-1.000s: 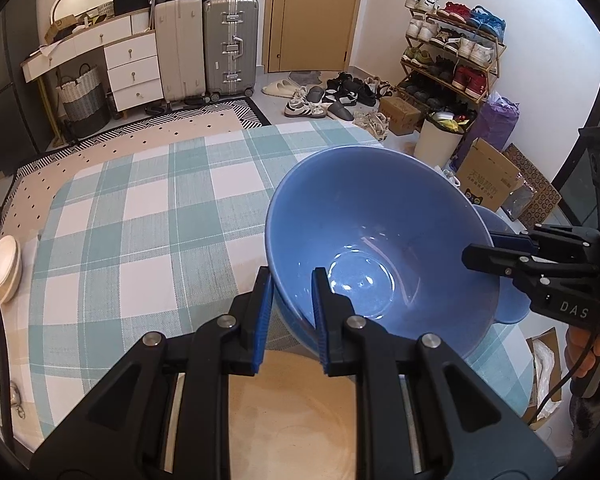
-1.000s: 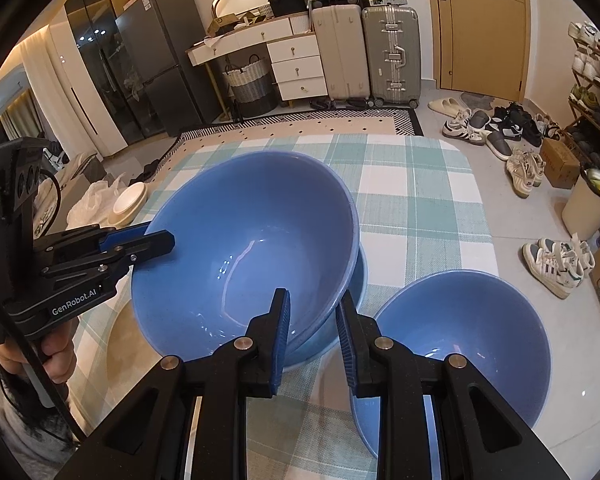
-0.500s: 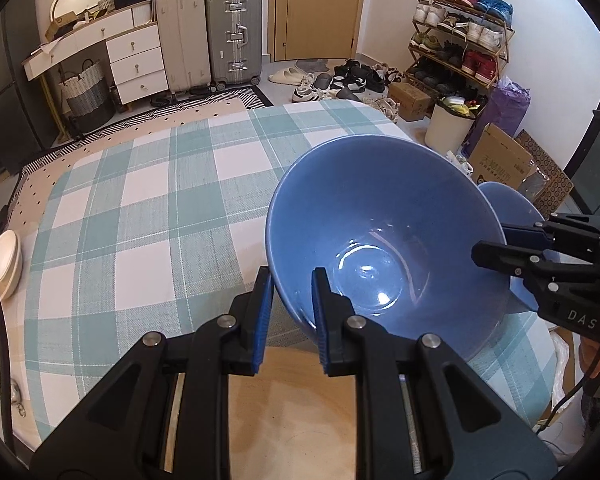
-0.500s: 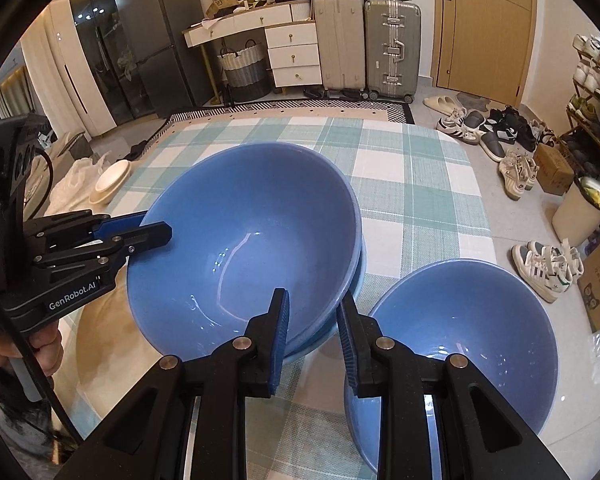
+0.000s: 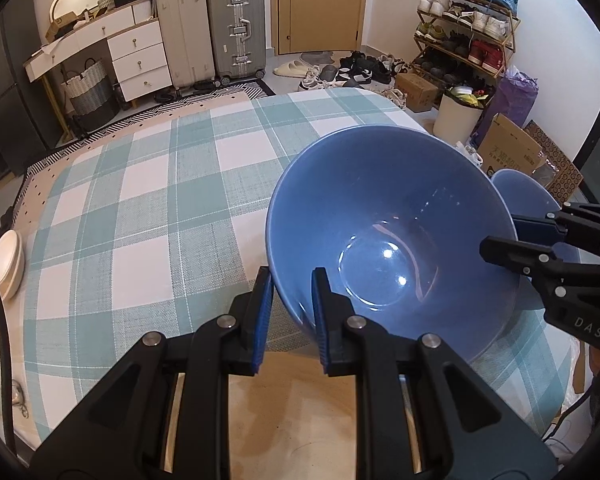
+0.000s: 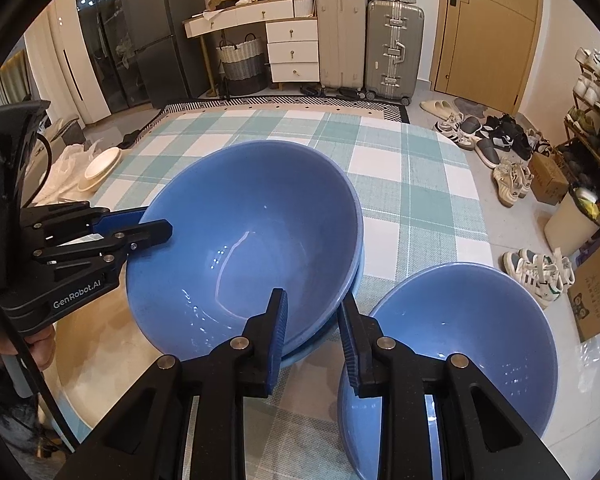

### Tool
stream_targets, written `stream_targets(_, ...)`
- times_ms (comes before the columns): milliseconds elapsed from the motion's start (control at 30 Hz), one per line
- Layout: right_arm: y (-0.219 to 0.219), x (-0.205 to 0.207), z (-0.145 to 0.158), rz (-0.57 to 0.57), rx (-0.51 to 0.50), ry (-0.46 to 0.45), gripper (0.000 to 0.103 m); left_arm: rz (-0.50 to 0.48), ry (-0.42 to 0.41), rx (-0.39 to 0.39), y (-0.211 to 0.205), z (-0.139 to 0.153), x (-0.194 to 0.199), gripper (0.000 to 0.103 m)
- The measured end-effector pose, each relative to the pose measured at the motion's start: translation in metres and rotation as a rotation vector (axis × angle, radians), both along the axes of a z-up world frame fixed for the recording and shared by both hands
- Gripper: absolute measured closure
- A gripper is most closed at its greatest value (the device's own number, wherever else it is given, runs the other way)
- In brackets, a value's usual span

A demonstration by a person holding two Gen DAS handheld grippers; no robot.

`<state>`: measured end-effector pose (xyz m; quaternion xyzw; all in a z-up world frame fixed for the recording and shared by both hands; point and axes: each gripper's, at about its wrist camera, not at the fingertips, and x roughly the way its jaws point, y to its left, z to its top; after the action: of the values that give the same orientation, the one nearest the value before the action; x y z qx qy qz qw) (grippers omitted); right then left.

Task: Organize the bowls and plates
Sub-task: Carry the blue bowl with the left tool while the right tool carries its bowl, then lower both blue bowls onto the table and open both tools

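Observation:
A large blue bowl (image 5: pixel 388 232) is carried between both grippers over the checked tablecloth (image 5: pixel 140 200). My left gripper (image 5: pixel 290 280) is shut on its near rim, one finger inside and one outside. From the right, my right gripper (image 5: pixel 500 236) clamps the opposite rim. In the right wrist view the same bowl (image 6: pixel 244 240) rests nested in a paler blue bowl (image 6: pixel 356 276) beneath it. My right gripper (image 6: pixel 314 304) pinches the rim there, and my left gripper (image 6: pixel 152 222) holds the far left rim. A third blue bowl (image 6: pixel 460 340) stands to the right.
White plates (image 6: pixel 100 168) are stacked off the table's left side. A bare wooden strip (image 5: pixel 292 400) shows at the near table edge. Suitcases, drawers, a shoe rack, shoes and cardboard boxes stand on the floor beyond. A hand (image 6: pixel 40 344) grips the left tool's handle.
Both grippers have sunk with the blue bowl, which now sits lower and deeper in the paler bowl beneath. Both grips on the rim stay the same.

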<state>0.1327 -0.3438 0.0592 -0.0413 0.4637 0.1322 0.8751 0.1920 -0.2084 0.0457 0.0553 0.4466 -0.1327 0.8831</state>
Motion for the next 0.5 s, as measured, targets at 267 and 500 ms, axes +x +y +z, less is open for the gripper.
stream_targets(267,0.001,-0.004,-0.007,-0.010,-0.034,-0.021,0.075,-0.008,0.012,0.002,-0.001,-0.009,0.003,0.088)
stream_targets(500,0.006,-0.009,-0.010,-0.023,-0.071,-0.039,0.073,-0.015,0.005,0.005,0.000,-0.013,0.005,0.087)
